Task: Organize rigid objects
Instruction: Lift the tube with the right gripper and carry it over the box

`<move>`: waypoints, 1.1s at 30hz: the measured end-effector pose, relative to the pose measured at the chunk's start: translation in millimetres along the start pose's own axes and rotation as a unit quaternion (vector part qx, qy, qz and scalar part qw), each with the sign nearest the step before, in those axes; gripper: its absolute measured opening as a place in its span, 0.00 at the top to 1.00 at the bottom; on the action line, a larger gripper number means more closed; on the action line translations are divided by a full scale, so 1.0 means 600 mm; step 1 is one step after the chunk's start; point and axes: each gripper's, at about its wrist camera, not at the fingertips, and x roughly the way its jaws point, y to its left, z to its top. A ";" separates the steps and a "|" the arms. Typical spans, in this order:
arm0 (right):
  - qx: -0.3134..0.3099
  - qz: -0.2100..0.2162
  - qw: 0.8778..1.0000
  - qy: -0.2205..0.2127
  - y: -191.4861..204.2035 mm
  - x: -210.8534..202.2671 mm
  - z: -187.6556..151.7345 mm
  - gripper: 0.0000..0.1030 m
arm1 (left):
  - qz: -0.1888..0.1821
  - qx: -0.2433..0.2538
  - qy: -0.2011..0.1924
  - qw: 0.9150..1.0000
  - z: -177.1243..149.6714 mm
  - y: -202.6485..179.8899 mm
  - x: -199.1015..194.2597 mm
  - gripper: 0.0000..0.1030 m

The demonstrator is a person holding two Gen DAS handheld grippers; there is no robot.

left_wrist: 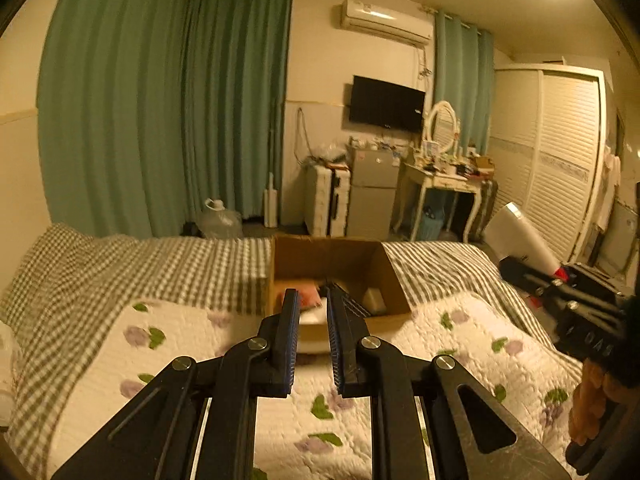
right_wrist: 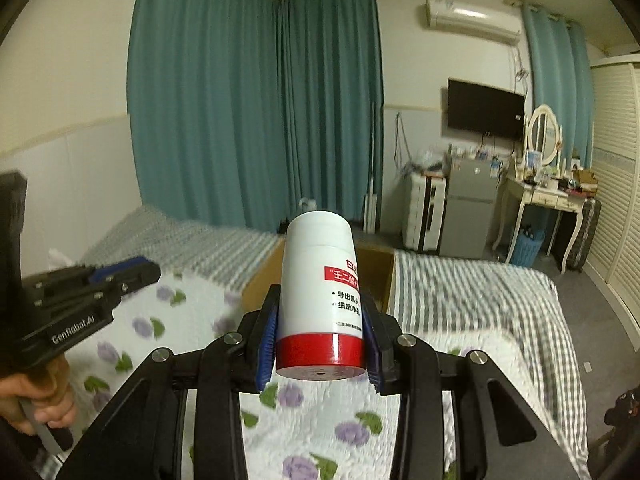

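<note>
My right gripper is shut on a white bottle with a red base and red label, held above the bed with its white cap pointing away. The left wrist view shows the same bottle at the right. An open cardboard box sits on the bed ahead, holding a pink item, a white block and something dark. My left gripper is shut with nothing between its blue pads, raised above the quilt in front of the box. It also shows at the left of the right wrist view, left gripper, held by a hand.
The bed carries a floral quilt over a checked sheet. Beyond its far edge are green curtains, a water jug, a white suitcase, a small fridge, a cluttered dressing table and a louvred wardrobe.
</note>
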 end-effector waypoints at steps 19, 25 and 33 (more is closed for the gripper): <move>-0.027 0.000 0.996 -0.082 -0.001 0.051 0.124 0.66 | -0.012 0.020 -0.055 0.998 0.114 -0.009 0.082 0.85; -0.036 0.001 0.996 -0.077 -0.009 0.124 0.132 0.66 | -0.010 0.019 -0.052 0.998 0.126 -0.005 0.153 0.85; -0.045 0.001 0.999 -0.029 -0.033 0.266 0.097 0.66 | -0.008 0.014 -0.019 1.000 0.095 0.011 0.279 0.86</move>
